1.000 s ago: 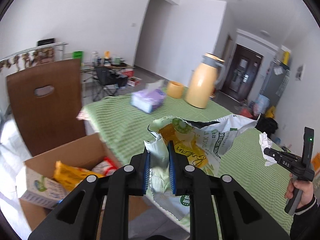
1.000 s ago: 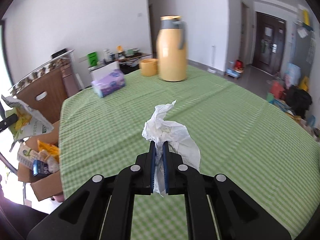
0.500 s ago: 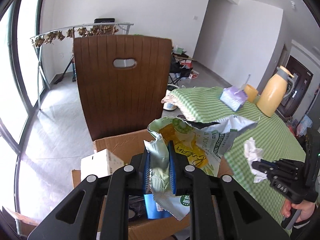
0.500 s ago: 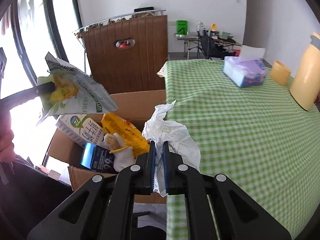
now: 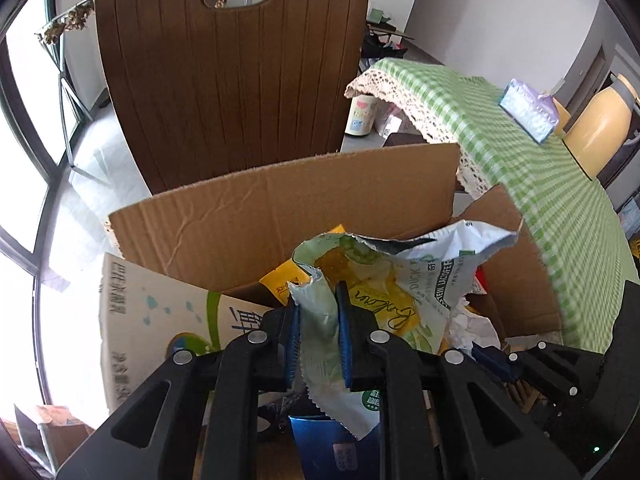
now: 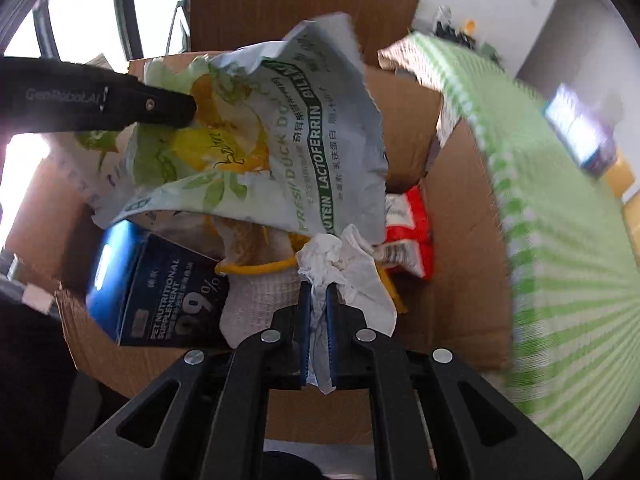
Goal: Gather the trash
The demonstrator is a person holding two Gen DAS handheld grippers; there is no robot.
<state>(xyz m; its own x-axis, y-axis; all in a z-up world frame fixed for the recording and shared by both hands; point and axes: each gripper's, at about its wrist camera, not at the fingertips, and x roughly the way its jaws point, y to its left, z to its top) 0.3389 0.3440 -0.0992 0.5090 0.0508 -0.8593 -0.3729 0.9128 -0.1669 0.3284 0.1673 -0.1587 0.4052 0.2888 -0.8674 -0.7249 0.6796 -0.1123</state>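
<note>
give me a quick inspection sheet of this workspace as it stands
surface: table under a green checked cloth, beside the box.
job's things: torn snack bag and crumpled tissue, both held over the open cardboard box.
clutter: box holds a blue carton, red packet, white milk carton; tissue pack and yellow jug on the table.
grippers: left gripper jaws closed on the bag; right gripper jaws closed on the tissue.
cables: nothing seen.
surroundings: brown chair, windows, tiled floor.
</note>
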